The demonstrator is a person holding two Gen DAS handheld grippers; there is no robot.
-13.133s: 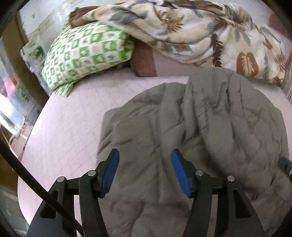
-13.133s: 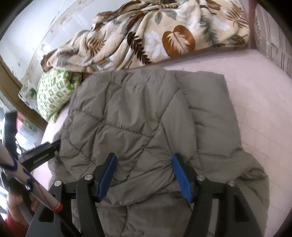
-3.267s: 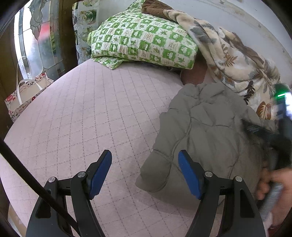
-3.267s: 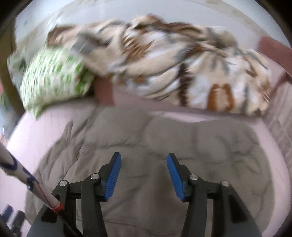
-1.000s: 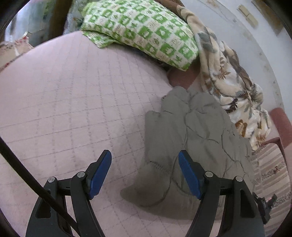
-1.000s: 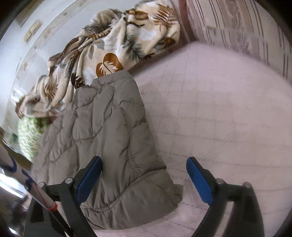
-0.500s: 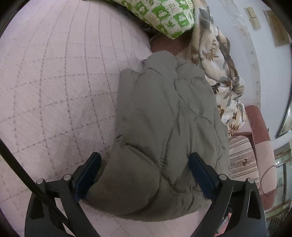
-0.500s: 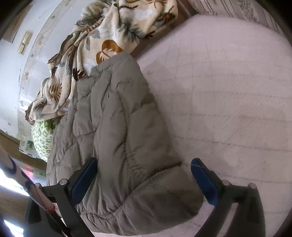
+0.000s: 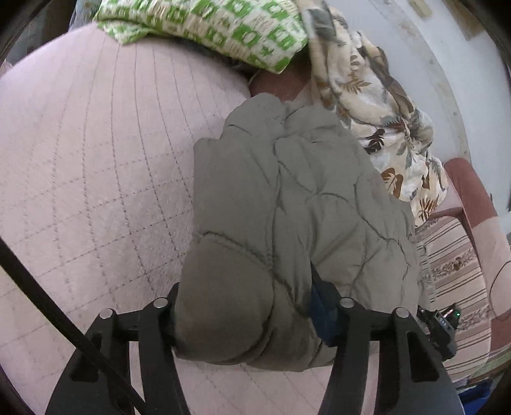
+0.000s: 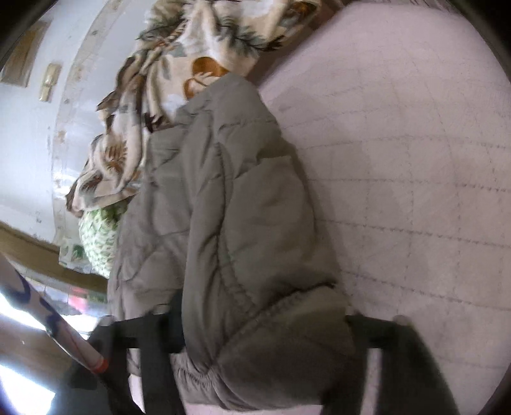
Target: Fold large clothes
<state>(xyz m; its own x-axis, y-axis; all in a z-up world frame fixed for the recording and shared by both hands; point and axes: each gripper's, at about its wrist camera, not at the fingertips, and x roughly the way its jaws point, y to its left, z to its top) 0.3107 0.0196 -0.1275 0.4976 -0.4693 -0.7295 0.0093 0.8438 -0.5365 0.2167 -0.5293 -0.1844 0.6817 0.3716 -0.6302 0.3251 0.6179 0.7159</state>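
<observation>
A grey-olive quilted puffer jacket point(image 9: 287, 198) lies folded into a long narrow bundle on the pink quilted bed point(image 9: 95, 159). My left gripper point(image 9: 246, 306) stands wide around the jacket's near left end, the padded fabric bulging between its jaws and hiding the blue pads. In the right wrist view the jacket point(image 10: 242, 223) fills the left and middle, and my right gripper point(image 10: 265, 325) straddles its near right end, the fabric covering both fingertips. Whether either gripper presses on the fabric cannot be told.
A green-and-white checked pillow point(image 9: 207, 28) and a leaf-print blanket point(image 9: 377, 105) lie at the head of the bed behind the jacket. A striped pink cover point(image 9: 453, 271) lies to the right. Bare pink bed point(image 10: 415, 159) stretches right of the jacket.
Both grippers have moved forward onto the jacket's two near ends, so the fabric now sits between the jaws. The jacket looks narrower and more bunched than half a second ago.
</observation>
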